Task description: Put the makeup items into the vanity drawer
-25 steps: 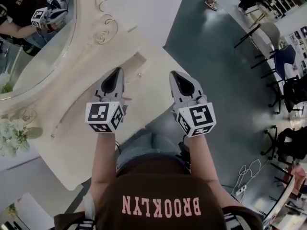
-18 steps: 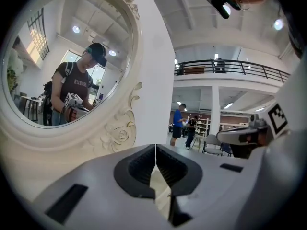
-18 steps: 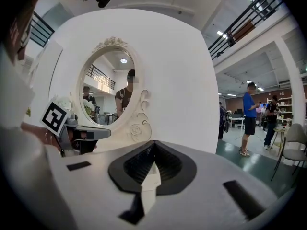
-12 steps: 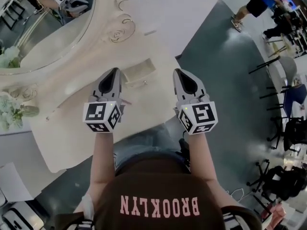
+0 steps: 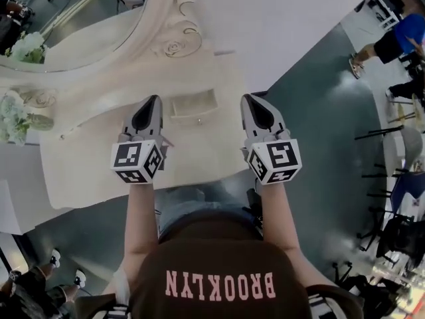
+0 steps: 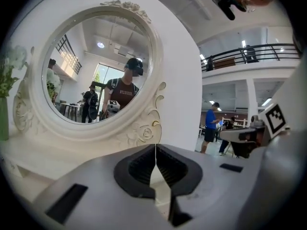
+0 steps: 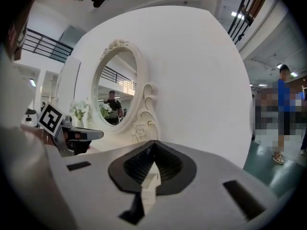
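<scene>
A cream vanity table [image 5: 99, 171] stands before me with an oval mirror [image 5: 73, 25] in a carved frame. A small cream drawer unit [image 5: 192, 105] with a tiny knob sits on the tabletop. My left gripper [image 5: 155, 98] hovers just left of it, shut and empty, its jaws meeting in a thin line [image 6: 155, 145]. My right gripper [image 5: 250, 97] hovers to the unit's right near the table's edge, also shut with nothing in it [image 7: 153, 142]. The unit's pale front shows through the right gripper's jaw opening. I see no makeup items.
White flowers [image 5: 16, 115] stand at the table's left end. A white wall panel [image 5: 285, 18] rises behind the vanity. A person in blue [image 5: 398, 38] walks on the grey-green floor at the right, near several dark chairs [image 5: 405, 231].
The person has turned toward the vanity, so the table now lies square ahead. Both grippers have swung along with it and now flank the drawer unit. Their jaws have stayed shut.
</scene>
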Demonstrator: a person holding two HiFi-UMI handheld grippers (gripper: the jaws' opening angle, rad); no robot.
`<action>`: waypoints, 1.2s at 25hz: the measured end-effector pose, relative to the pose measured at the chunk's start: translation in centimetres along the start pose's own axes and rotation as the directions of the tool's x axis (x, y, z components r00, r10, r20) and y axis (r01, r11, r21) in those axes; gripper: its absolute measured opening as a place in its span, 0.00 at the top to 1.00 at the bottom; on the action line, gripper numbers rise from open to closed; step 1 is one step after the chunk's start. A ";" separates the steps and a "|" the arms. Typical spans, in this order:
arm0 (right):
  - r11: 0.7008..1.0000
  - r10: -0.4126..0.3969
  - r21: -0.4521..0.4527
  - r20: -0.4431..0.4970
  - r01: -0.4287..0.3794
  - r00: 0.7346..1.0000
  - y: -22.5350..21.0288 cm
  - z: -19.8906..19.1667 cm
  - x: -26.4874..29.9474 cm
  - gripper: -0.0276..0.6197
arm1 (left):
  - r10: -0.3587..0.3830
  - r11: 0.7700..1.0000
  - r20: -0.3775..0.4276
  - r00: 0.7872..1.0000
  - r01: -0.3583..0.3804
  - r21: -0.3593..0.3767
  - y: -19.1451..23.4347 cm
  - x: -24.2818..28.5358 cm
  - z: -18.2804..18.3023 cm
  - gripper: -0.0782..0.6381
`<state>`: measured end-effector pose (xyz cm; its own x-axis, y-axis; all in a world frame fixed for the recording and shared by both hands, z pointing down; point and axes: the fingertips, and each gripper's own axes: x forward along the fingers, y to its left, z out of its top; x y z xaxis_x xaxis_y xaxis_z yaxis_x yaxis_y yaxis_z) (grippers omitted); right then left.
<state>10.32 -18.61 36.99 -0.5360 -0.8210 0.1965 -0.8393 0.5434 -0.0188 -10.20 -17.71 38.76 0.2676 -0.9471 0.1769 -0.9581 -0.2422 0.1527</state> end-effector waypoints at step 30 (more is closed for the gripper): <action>0.983 0.181 0.065 -0.181 -0.172 0.967 -0.2 -9.3 2.2 0.96 | 0.285 0.940 -0.401 0.870 -0.335 -0.059 3.3 -3.3 -16.8 0.64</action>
<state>10.18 -18.93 46.58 -0.6536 -0.6634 0.3642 -0.7387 0.6640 -0.1162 -12.55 -11.86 55.00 0.0006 -0.8090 0.5877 -0.9846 0.1024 0.1419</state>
